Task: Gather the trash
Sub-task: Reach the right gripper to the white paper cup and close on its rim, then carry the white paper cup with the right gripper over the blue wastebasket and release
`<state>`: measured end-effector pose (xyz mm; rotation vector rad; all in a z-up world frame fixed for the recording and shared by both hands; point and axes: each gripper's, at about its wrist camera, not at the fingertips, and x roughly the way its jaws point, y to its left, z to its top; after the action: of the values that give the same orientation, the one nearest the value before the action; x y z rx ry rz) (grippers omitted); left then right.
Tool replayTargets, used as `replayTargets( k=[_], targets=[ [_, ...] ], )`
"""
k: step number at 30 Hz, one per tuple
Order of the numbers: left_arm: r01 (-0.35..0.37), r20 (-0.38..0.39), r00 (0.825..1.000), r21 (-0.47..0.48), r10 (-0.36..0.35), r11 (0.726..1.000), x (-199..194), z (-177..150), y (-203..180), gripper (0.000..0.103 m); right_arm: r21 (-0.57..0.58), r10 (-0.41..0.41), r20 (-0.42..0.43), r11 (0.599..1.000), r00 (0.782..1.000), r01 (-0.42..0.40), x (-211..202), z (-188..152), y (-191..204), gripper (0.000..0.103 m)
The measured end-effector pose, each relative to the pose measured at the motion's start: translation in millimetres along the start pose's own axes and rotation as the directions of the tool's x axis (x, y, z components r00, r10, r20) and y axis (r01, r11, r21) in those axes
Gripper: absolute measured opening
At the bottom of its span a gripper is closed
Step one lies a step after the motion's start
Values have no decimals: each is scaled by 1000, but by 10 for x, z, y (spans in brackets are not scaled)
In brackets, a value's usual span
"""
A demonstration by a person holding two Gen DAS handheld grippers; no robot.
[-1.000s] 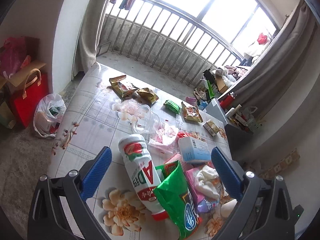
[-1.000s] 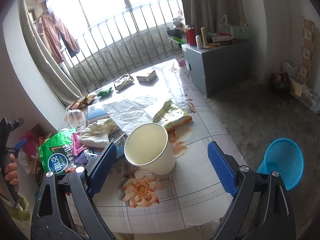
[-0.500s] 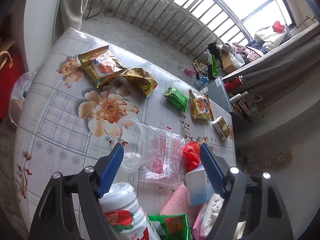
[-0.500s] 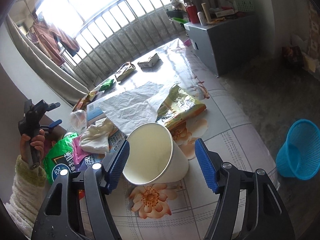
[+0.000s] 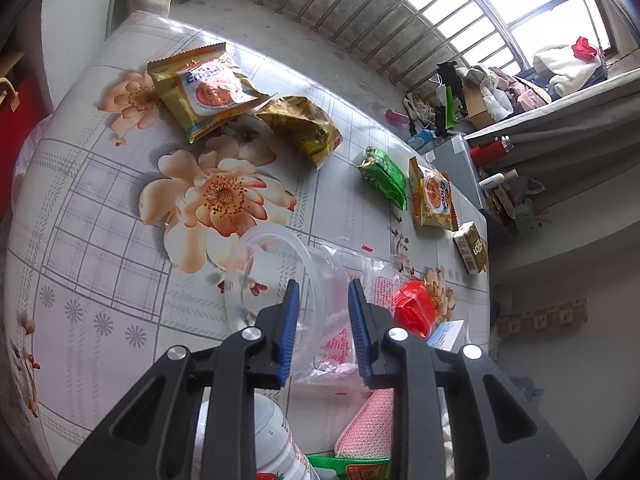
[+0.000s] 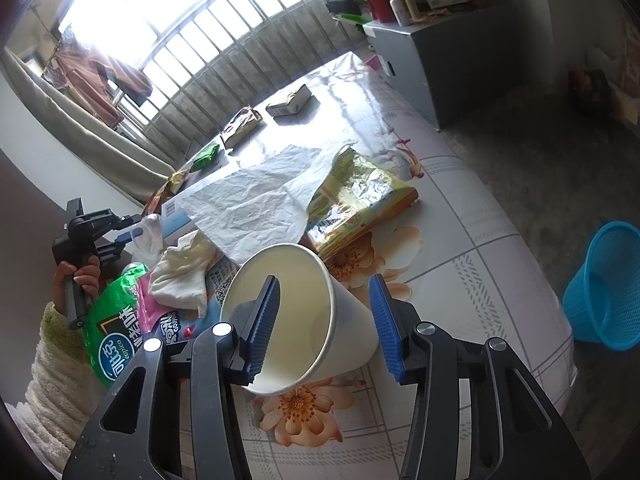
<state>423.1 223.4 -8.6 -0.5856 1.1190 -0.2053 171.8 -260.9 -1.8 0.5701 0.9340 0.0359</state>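
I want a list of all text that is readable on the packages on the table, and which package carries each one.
"topco" and large white Chinese characters: green snack bag, right wrist view.
Dark letters, seemingly "LOBO", uncertain: small gold box.
Blue brand word beginning "E": gold snack packet; the rest is too blurred.
Orange packet: print too small to read.
White sheet with red print: too small.

Lived-in home room, flowered tablecloth [image 5: 100, 216] covering a table, snack wrappers [image 5: 208, 88] lying on it, laundry [image 6: 108, 80] hanging by barred windows beyond the table, curtains hanging beside it
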Motion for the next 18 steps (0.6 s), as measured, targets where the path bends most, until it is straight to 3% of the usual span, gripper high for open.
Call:
replayTargets(
  k=[5,11,18],
  targets=[
    [8,15,1000,39,-9,999,-37,-3,-21,5,10,-1,-13,1000,1000,1,51,10,-16,28],
    [26,60,998,82,-31,996,-190,14,-101,5,43,-4,-15,999,1000,5,37,-8,-77,7],
    [42,160,985,134,-63,990,-589,-6,-254,5,56,-9,42,998,999,7,-144,-25,-123,6]
  ],
)
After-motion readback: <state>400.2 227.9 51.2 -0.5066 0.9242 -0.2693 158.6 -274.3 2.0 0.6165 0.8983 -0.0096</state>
